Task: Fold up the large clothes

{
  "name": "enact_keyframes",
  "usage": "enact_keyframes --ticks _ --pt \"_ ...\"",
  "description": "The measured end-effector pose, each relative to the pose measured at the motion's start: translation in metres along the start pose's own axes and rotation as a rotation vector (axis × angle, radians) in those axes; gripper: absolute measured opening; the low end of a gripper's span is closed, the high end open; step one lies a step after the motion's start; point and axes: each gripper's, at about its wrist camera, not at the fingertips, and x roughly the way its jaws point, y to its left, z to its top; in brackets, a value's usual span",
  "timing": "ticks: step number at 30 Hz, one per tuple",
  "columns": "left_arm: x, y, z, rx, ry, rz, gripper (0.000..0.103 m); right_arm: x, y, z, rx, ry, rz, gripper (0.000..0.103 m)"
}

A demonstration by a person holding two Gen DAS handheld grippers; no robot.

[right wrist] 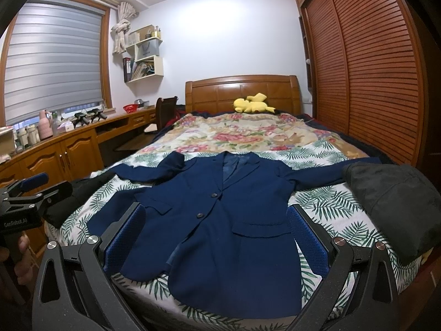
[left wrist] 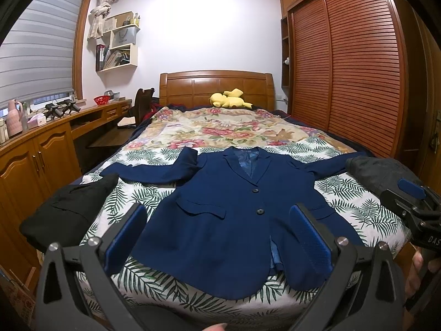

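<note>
The navy blazer (left wrist: 228, 215) lies face up and buttoned on the leaf-print sheet at the foot of the bed (left wrist: 355, 201), well short of the headboard (left wrist: 217, 87), its hem hanging slightly over the bed's near edge. The left tool (left wrist: 217, 237) and the right tool (right wrist: 212, 234) both hover above the hem with jaws spread wide, holding nothing. The cloth looks smooth and lined, so a shallow pinch could catch one layer only and drag the front askew. One sleeve runs under the grey garment (right wrist: 394, 201) beside the blazer and may snag; the black garment (left wrist: 69, 209) crowds the other side. Legible writing: "GenRobot.AI" on the left tool seen in the right view, "DAS" on the right tool, "HONOR" on a shelf bag (left wrist: 122, 38).
</note>
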Motion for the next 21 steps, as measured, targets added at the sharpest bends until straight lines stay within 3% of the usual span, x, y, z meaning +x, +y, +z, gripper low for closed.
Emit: enact_keyframes --ticks 21 --pt "-0.0002 -0.0013 -0.0006 0.002 -0.007 0.006 0.103 -0.0016 0.0013 0.0034 0.001 0.002 0.002 0.103"
